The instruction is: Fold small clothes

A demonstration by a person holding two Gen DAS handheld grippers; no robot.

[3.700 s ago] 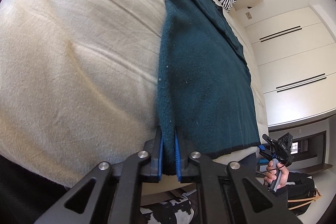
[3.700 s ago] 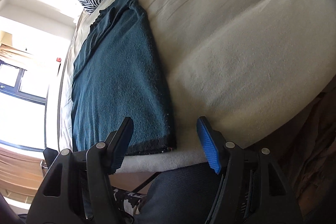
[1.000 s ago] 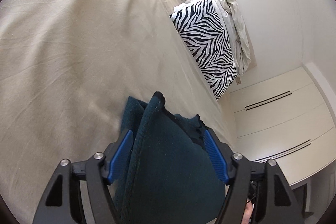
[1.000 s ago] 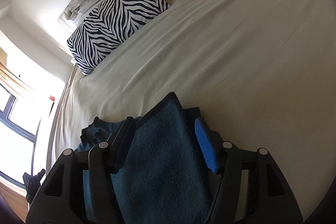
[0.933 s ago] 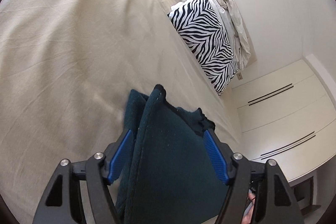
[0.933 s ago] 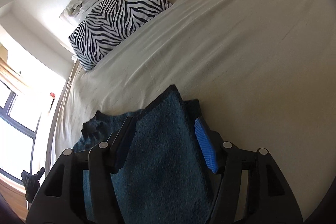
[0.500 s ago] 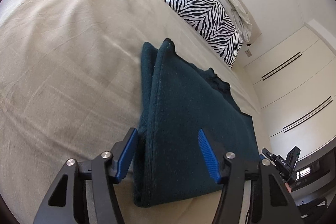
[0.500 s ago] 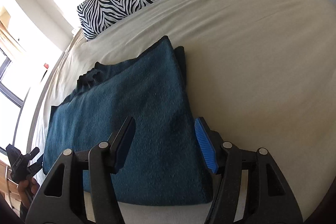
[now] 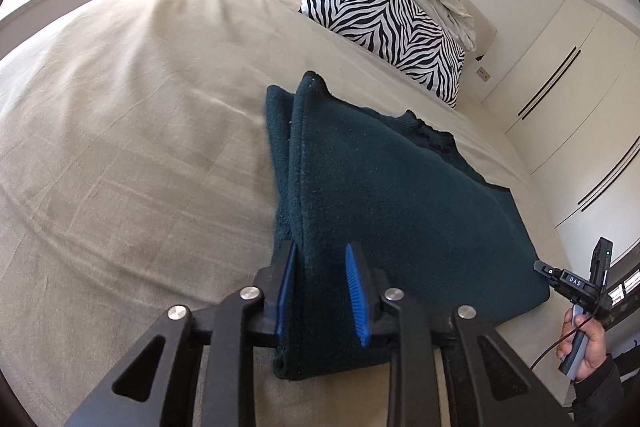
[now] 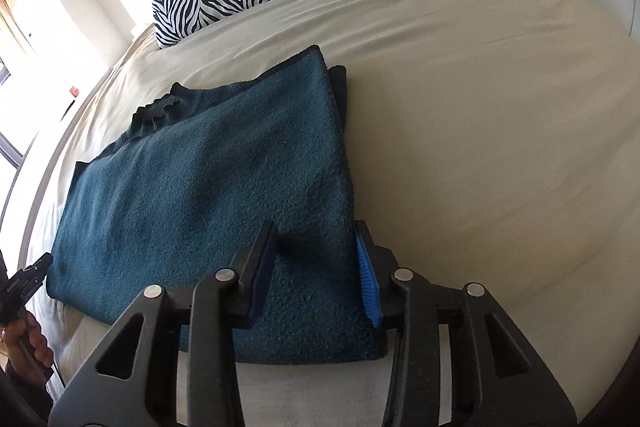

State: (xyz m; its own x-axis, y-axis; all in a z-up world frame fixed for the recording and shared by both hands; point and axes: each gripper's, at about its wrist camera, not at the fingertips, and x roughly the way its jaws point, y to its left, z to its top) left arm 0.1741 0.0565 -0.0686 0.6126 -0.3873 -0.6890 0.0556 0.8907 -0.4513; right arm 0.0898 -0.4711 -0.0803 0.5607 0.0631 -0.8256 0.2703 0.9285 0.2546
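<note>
The folded sweater (image 9: 392,211) lies on the bed (image 9: 132,131), the zebra pillow (image 9: 388,27) at its 12 o'clock. Left gripper (image 9: 320,291) and right gripper (image 10: 316,267) are closing, each astride a near corner of the sweater, narrower than a second ago.

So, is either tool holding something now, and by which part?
Both tools are closing on the near folded edge of the dark green sweater: left tool at its left corner, right tool at its right corner. A firm grip cannot be told yet.
</note>
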